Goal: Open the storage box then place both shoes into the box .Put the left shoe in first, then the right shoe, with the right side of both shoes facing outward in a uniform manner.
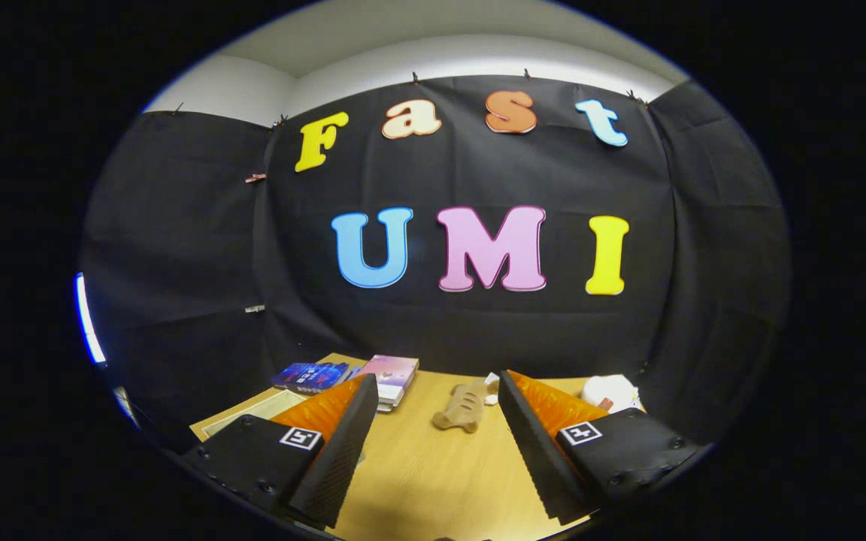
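Tongs (433,443): hovering spread apart, gripping nothing, over tabletop (418,481). Tan shoe-like item (463,409): lying ahead between the fingers, long axis running away from them.

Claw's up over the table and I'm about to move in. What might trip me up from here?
The open claw holds nothing and points mostly at the booth wall, so you would descend with little of the wooden table in sight. Just beyond the fingers lie a tan toy, a stack of books and a white object, easily knocked.
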Demonstrator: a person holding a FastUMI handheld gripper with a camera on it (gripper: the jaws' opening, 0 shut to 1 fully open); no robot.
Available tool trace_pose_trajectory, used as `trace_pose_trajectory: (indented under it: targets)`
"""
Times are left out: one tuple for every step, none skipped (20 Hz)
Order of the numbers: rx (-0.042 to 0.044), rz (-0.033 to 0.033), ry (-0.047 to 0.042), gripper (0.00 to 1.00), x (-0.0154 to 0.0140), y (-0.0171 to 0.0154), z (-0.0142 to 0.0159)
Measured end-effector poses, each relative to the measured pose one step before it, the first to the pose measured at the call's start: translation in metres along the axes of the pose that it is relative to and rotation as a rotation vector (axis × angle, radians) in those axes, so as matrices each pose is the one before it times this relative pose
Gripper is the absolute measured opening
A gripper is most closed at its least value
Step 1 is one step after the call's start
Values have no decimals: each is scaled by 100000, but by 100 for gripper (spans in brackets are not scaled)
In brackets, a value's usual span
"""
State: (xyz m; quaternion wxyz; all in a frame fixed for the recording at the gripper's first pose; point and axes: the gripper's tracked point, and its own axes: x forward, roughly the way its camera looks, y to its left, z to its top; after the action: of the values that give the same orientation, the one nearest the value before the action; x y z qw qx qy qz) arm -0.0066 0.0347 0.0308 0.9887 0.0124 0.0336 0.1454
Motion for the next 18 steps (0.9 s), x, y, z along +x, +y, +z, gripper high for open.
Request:
trace_pose_trajectory:
  targets:
    - [-351, -327, -1149, 98, -911, -587, 180]
    - [-614, -2935, -2259, 99, -521, -1136, 397]
    - [-924, -5227, -771, 98, -574, -1599, -60]
    - [-33, -4075, -1466, 98, -498, -1059, -98]
    - [333, -3004, -1637, 98, -502, -729, 271]
    - [391, -2498, -1652, 98, -633, -538, 84]
    - [248, -1637, -1114, 98, -477, -442, -181]
    - [556, -1131, -728, 98, -520, -155, -168]
    - [202, -1130, -565, 98, -190, -192, -263]
    - [-214, -1088, 154, 98, 78, -393, -160]
    - [-753, -813, -166, 98, -177, 29, -106]
    - [-1313, -1295, 296, 98, -27, -102, -91]
    - [-1233, -1021, 491, 98, -202, -210, -115]
    - [-890, -504, 1110, 98, -263, -4, -267]
    - [-306, -319, 1340, 98, -256, 67, -405]
    - [440, -227, 1241, 98, -178, 47, -261]
    - [1326, -191, 711, 98, -109, -51, 66]
    - [1888, 184, 61, 97, -74, 130, 183]
